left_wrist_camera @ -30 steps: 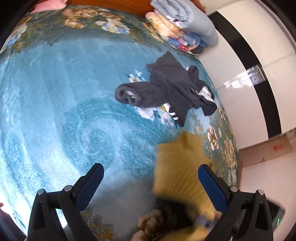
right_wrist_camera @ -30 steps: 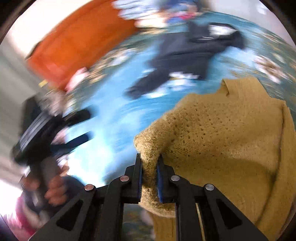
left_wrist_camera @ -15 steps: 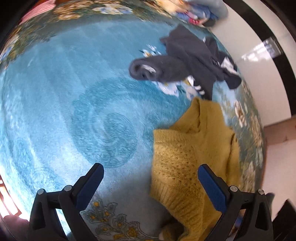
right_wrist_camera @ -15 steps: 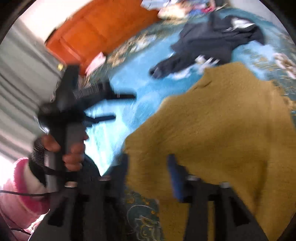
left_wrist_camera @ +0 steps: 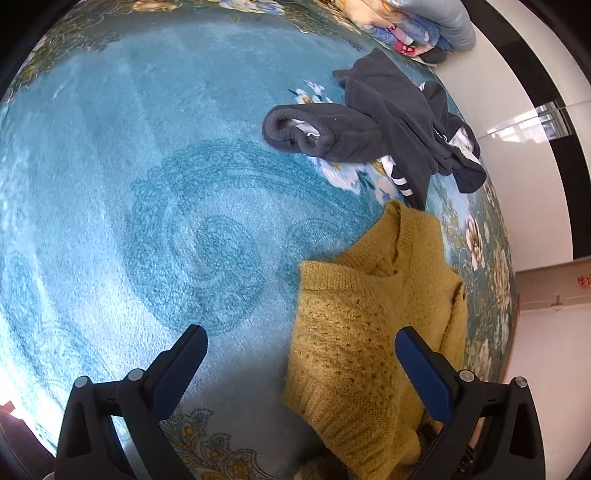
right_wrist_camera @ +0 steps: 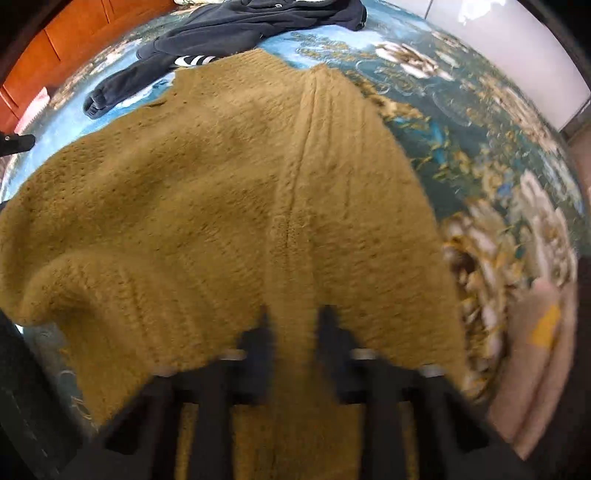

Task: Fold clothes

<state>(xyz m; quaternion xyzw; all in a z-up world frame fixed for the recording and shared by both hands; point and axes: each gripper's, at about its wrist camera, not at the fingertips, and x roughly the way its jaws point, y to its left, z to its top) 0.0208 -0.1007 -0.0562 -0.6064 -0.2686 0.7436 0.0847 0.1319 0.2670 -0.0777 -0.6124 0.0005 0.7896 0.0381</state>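
Right claw [right_wrist_camera: 293,317] closing on sweater [right_wrist_camera: 221,192]

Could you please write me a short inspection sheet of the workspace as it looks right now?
Surface: blue floral carpet, mostly bare on the left.
Job's things: yellow knit sweater lying partly folded; dark garment crumpled beyond it, touching its top edge.
Clutter: stacked bedding at the far edge.
Grippers: left tongs open above the sweater's edge, gripping nothing; right tongs closing, with a fold of sweater between them.
Cables: nothing seen.
Surroundings: pale tiled floor, orange wooden furniture.
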